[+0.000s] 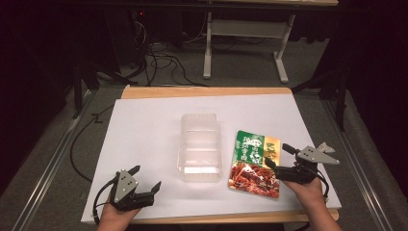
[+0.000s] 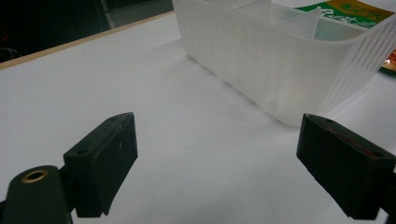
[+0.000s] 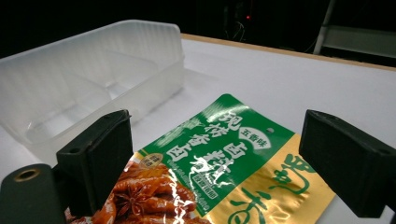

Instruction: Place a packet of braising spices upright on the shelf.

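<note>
We see the snack packet cut off below our wide-open right gripper. The clear tray lies beside it. Our left gripper gapes wide, holding nothing.

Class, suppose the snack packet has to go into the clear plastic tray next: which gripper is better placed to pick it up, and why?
Probably the right. The right gripper hangs open at the snack packet's right edge, and the packet lies between its jaws in the right gripper view. The left gripper, also open, sits over bare table, with the plastic tray between it and the packet.

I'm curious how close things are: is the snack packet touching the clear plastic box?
Apart. In the high view a strip of white table separates the snack packet from the clear plastic box; the right gripper view shows that gap too.
</note>
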Available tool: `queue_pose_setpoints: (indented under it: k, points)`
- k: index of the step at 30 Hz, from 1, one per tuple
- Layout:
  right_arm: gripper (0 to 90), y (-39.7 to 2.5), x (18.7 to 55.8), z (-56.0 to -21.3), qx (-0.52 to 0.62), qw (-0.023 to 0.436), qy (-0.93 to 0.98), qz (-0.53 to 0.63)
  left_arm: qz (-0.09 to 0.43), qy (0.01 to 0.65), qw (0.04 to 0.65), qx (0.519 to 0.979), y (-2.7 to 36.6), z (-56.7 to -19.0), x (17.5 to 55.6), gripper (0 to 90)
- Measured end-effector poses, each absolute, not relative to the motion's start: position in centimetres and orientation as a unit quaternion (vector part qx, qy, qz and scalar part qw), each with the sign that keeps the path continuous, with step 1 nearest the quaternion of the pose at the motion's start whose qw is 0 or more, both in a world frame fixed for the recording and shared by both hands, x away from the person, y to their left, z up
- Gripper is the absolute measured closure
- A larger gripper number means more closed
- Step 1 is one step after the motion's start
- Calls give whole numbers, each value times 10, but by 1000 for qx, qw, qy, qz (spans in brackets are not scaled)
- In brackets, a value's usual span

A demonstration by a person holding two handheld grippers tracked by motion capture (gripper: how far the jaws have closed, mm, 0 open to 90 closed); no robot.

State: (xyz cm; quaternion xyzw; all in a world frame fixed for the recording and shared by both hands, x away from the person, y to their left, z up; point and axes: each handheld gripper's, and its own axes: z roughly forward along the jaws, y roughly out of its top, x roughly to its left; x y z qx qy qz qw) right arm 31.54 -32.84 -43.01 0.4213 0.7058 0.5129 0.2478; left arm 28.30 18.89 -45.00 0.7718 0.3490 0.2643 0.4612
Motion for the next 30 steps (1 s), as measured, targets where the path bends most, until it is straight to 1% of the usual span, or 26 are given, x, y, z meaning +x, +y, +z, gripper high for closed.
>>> queue_pose_setpoints:
  k: [5,16,30]
  points:
    - [103,-333,314,-431,425,251,707,506,262,352,466,768,186,-449,287,128]
    - [128,-342,308,-431,431,256,703,505,257,343,466,774,178,-450,292,128]
    - [138,-350,322,-437,464,265,694,483,251,348,470,771,181,-451,292,127]
